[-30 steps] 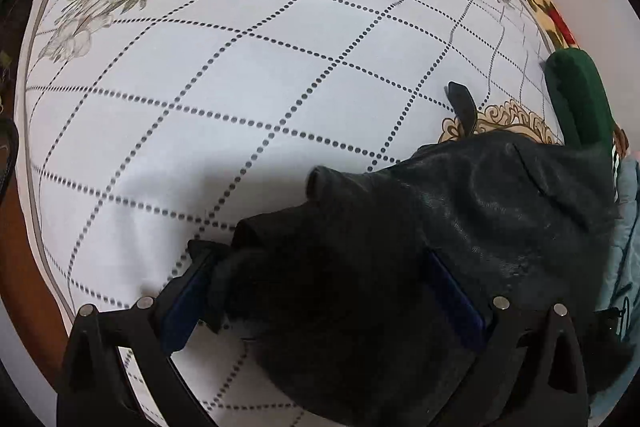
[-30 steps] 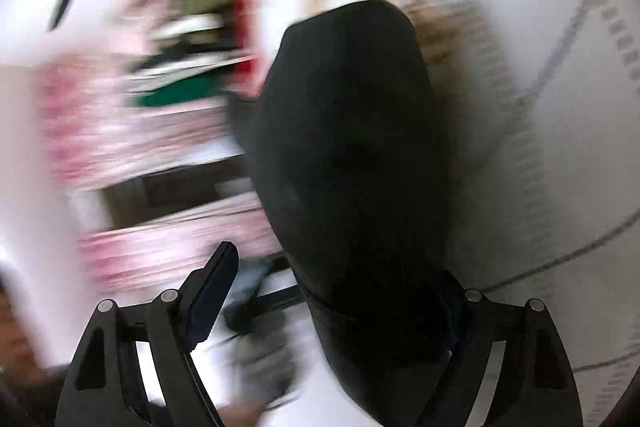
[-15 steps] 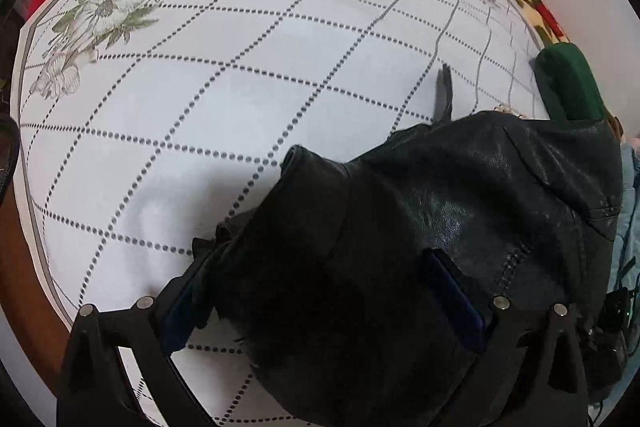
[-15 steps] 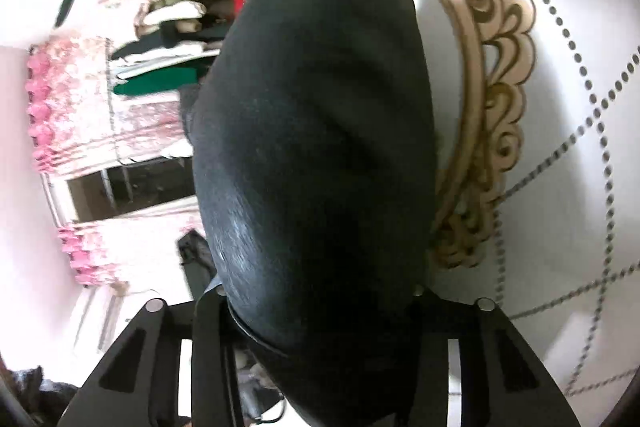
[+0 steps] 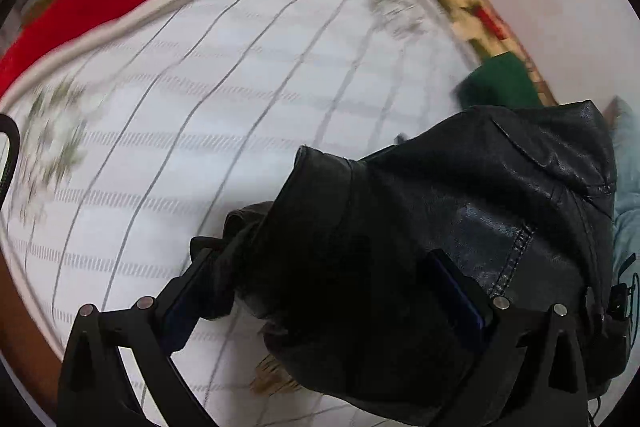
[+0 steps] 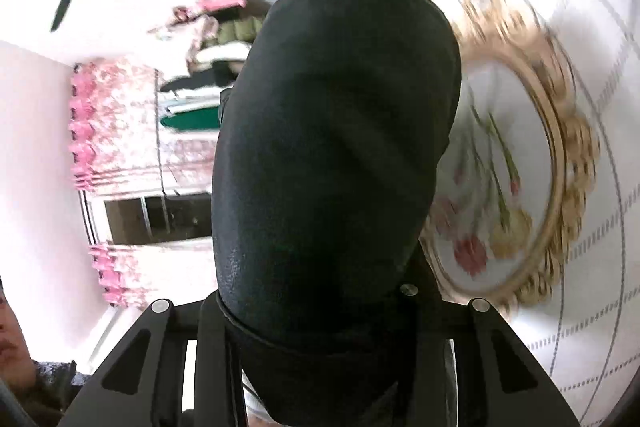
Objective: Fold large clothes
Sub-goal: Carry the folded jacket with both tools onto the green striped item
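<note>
Black leather jacket (image 5: 460,227): grained, glossy, stitched seams visible. Bunched and creased, partly lifted above the white grid-patterned sheet (image 5: 200,147). In the right-wrist view one smooth black rounded fold (image 6: 336,155) fills the middle.

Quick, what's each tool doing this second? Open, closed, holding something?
Left tool: closed on a bunch of the black leather jacket.
Right tool: closed on the same black leather jacket, which hides its tips.
</note>
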